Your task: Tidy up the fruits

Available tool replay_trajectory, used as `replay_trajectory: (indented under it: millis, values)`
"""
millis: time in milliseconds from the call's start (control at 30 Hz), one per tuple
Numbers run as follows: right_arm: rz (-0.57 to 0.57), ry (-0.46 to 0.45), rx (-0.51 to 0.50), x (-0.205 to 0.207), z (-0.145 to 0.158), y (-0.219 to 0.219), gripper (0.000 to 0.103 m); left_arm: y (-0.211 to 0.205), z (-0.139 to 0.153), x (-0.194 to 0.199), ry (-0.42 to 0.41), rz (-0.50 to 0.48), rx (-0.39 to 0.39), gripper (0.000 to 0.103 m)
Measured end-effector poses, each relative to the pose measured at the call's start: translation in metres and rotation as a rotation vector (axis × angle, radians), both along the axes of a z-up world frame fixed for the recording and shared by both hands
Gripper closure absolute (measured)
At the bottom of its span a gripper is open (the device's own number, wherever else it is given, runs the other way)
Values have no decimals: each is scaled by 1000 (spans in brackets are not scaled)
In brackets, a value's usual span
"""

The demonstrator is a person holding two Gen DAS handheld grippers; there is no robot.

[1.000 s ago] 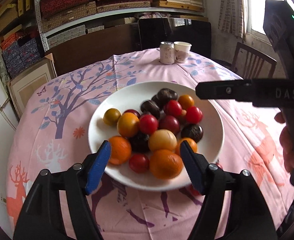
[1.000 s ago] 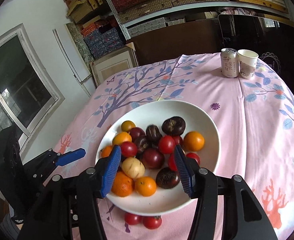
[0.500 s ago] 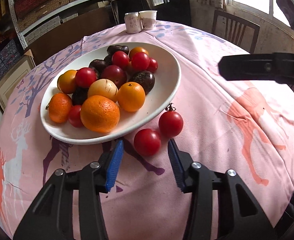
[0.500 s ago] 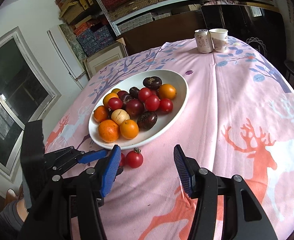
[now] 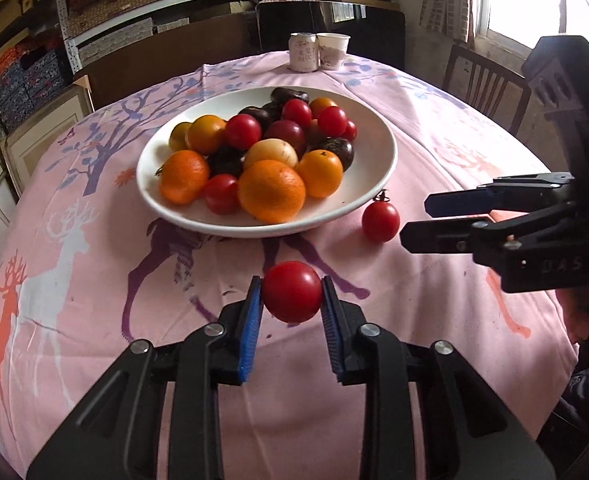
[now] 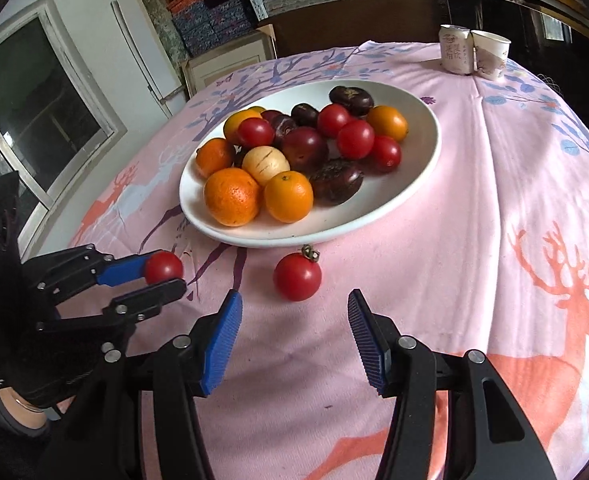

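A white plate (image 5: pixel 374 184) heaped with fruit sits on a round table under a pink tablecloth (image 5: pixel 434 136) printed with deer and trees. On the plate are oranges (image 5: pixel 272 190), red tomatoes, dark purple fruit and one pale yellow fruit (image 5: pixel 271 153). Just in front of the plate, off its near rim, the left gripper (image 5: pixel 292 300) has just closed its blue pads on a smooth red tomato (image 5: pixel 292 297), which it holds pinched between them right at the cloth. A second red tomato (image 6: pixel 297 276), with a dry stem on top, lies on the cloth close to the plate's near edge. The right gripper (image 6: pixel 294 328) is held just short of that tomato, jaws partly apart and holding nothing. Beyond the plate, at the table's far edge, a drink can (image 5: pixel 303 51) and a paper cup (image 5: pixel 333 51) stand side by side.
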State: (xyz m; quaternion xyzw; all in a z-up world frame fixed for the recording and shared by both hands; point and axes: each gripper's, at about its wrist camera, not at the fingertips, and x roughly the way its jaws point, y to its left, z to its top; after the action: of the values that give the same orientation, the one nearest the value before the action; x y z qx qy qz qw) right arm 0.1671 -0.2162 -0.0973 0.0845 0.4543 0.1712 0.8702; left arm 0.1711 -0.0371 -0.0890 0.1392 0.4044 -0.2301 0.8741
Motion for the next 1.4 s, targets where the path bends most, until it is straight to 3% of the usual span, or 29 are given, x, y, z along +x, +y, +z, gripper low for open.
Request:
replay_trajectory:
  millis: [167,200,233,367,533,700,867,933,967,1000,1100,1200,1267,1300,1400]
  values:
    - [-4,21,-70,21,-10,19,53,18,4,4,-4,38,-7,75]
    - [-2,33,-86,24,-12,23,68,20,6,5,-7,43,-11,75]
    - [-5,32,-102,24,-13,24,74,21,7,6,-8,47,-17,75]
    - [7,3,-93,8,-1,21,74,27,15,5,-21,51,-45,75]
    - [-13,-84,-23,-1,43,-2,74,25,38,14,-52,44,-76,75]
    - [-64,-107,11,44,75,-18,74,2,64,59,-56,48,-109,75]
    - [-95,-82,25,103,74,-16,74,-22,63,107,-54,78,-93,74]
    - [-98,-72,28,119,68,-14,72,-25,58,121,-49,97,-84,57]
    - [-98,-70,24,123,66,-12,67,-26,56,125,-52,113,-78,41]
    - [-107,-76,22,124,65,-12,56,-24,56,127,-59,127,-74,31]
    - [-121,-106,43,112,68,-14,42,-15,55,123,-55,147,-90,12]
    - [-113,-120,30,89,70,-13,35,-4,55,107,-67,191,-66,10]
    - [-102,-99,57,65,70,-14,18,6,56,89,-48,198,-74,10]
    - [-99,-96,67,51,70,-14,3,13,58,76,-48,206,-84,6]
    - [-94,-122,43,-4,71,-13,3,35,62,30,-62,240,-103,5]
